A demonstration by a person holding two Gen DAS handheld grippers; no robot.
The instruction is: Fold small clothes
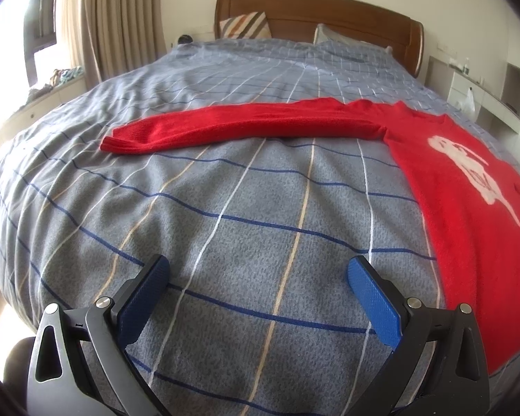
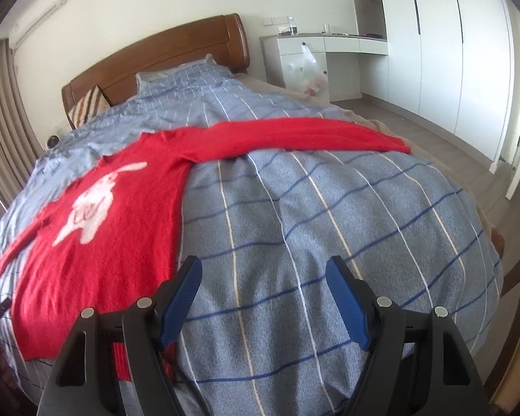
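A small red sweater [image 1: 468, 187] with a white figure on its chest lies flat on the grey checked bedspread [image 1: 225, 208]. In the left wrist view one long sleeve [image 1: 232, 124] stretches out to the left. In the right wrist view the sweater [image 2: 104, 228] lies at the left and its other sleeve [image 2: 312, 135] reaches right. My left gripper [image 1: 258, 270] is open and empty above bare bedspread, left of the sweater's body. My right gripper [image 2: 263, 270] is open and empty, just right of the sweater's hem edge.
A wooden headboard [image 1: 315, 10] and pillows [image 1: 249, 24] stand at the far end of the bed. Curtains [image 1: 118, 17] and a window ledge are at the left. A white desk [image 2: 315, 48] with a hanging plastic bag and white wardrobes [image 2: 450, 41] are at the right.
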